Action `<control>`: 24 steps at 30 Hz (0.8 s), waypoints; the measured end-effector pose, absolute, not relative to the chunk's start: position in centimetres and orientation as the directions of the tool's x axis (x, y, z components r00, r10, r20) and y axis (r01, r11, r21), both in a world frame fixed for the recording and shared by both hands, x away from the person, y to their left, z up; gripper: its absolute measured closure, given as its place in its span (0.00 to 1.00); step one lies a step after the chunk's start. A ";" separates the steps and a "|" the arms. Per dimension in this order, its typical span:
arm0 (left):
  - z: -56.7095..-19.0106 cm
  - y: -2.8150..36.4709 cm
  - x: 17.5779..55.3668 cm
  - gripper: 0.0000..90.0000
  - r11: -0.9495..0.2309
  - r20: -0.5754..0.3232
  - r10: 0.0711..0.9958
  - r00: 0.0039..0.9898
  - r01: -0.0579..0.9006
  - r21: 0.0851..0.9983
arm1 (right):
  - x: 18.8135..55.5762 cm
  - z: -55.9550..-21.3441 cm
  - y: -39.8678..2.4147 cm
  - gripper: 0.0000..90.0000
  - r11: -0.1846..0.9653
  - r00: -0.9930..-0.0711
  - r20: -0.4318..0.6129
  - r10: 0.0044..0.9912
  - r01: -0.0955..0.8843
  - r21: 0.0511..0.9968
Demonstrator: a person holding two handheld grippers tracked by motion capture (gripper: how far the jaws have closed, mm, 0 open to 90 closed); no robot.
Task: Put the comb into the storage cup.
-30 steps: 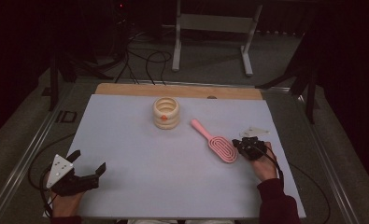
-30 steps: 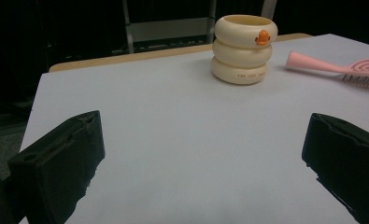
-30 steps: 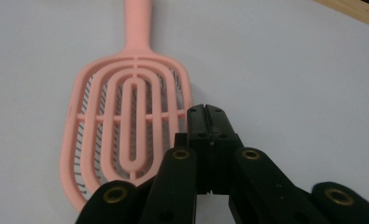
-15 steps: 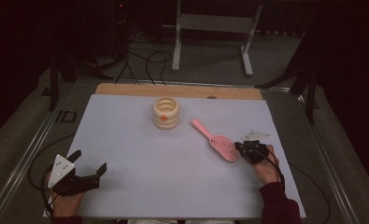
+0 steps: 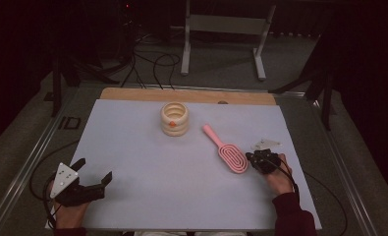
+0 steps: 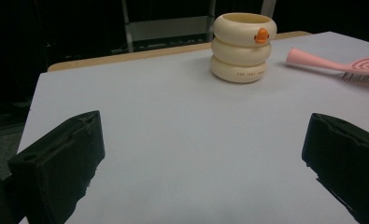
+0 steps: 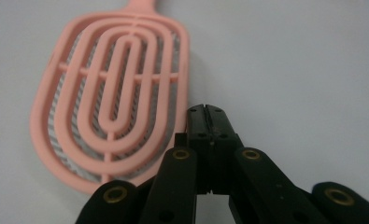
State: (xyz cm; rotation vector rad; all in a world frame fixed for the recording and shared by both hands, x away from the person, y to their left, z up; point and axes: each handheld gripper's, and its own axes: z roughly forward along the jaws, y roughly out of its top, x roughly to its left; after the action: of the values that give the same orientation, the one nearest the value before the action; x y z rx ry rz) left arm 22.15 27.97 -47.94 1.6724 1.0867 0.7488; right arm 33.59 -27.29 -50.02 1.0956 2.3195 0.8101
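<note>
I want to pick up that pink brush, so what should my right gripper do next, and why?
Probably open the fingers first. The right gripper sits shut beside the rounded end of the pink brush, which lies flat on the table with nothing between the fingers. Once they are open, it could straddle the brush.

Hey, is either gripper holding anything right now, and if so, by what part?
Nothing. Right gripper is shut and empty beside the pink brush; left gripper is open.
</note>
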 end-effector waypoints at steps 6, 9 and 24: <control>-48.0 27.9 22.2 0.00 -0.138 -0.006 0.909 0.416 0.316 0.939 | 32.5 -50.3 -26.3 1.00 0.546 -0.621 -0.156 0.768 0.507 0.667; -48.0 27.9 22.2 0.00 -0.137 -0.007 0.909 0.416 0.315 0.939 | 32.0 -50.3 -25.5 1.00 0.571 -0.646 -0.165 0.745 0.490 0.658; -48.0 27.9 22.2 0.00 -0.138 -0.007 0.909 0.417 0.317 0.938 | 30.5 -50.3 -20.6 1.00 0.647 -0.746 -0.177 0.643 0.404 0.647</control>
State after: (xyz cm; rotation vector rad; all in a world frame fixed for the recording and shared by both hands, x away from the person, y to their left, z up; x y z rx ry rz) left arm 22.17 27.87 -47.97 1.6796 1.0830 0.7459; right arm 30.46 -20.59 -50.32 0.8261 2.4744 0.8360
